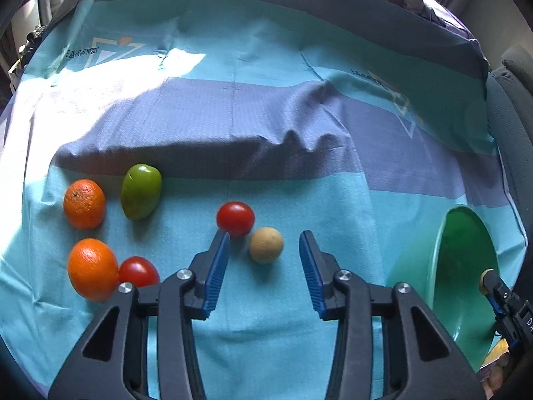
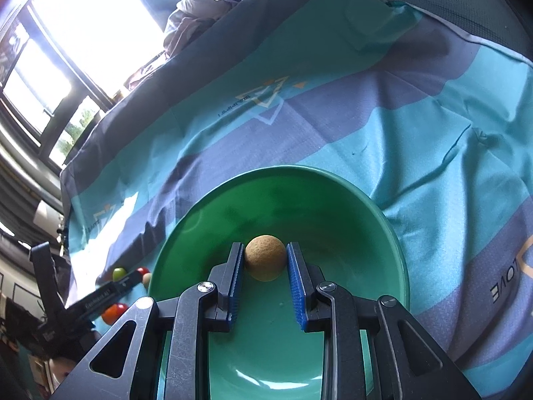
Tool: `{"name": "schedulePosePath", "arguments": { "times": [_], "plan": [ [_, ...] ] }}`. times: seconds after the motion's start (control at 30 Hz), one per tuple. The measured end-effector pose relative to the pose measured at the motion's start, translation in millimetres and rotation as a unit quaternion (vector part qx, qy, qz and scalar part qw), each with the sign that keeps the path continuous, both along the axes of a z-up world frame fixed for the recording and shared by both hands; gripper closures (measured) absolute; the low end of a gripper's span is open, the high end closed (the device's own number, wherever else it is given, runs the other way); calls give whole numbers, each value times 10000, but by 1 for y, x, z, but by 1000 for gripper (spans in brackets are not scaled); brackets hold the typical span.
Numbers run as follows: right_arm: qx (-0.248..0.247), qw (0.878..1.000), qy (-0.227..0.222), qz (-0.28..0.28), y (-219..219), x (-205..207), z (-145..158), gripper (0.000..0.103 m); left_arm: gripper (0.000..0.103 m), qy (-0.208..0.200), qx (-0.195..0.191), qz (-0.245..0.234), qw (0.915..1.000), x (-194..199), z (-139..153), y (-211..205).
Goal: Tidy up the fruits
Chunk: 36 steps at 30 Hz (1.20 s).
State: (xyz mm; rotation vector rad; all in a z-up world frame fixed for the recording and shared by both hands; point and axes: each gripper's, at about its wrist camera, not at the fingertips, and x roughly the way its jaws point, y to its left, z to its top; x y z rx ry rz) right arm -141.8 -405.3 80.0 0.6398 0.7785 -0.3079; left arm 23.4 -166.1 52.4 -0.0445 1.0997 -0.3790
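Holding a tan ball [image 2: 265, 257] over the green bowl [image 2: 383, 220], your right gripper [image 2: 265, 260] is clamped; your left gripper [image 1: 265, 243] is gaping over bare cloth [image 1: 266, 350], lower centre.

We see two oranges [image 1: 84, 204] [image 1: 92, 269], a green mango [image 1: 141, 191], two red tomatoes [image 1: 235, 218] [image 1: 138, 271] and a small brown round fruit [image 1: 266, 245] lying apart on the cloth. Another brown fruit [image 2: 265, 257] sits over the green bowl [image 2: 393, 233], pinched between blue pads.
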Motion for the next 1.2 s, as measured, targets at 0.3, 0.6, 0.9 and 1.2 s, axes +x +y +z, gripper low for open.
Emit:
{"name": "schedulePosePath", "arguments": {
  "times": [0.3,0.6,0.9,1.2],
  "plan": [
    [59,10000,48,-1,-1,1,-2,75,62,457,-270,53,9986,13,-17,4],
    [38,9999,102,1,0,2,-3,75,77,317,65,-66,9995,5,-31,-14],
    [41,9998,208,42,-2,4,-8,75,77,-22,-622,-384,9973,-31,17,-13],
    [-430,9984,48,-367,-6,-10,7,60,77,-339,-1340,-1382,9807,-95,64,-49]
  ]
}}
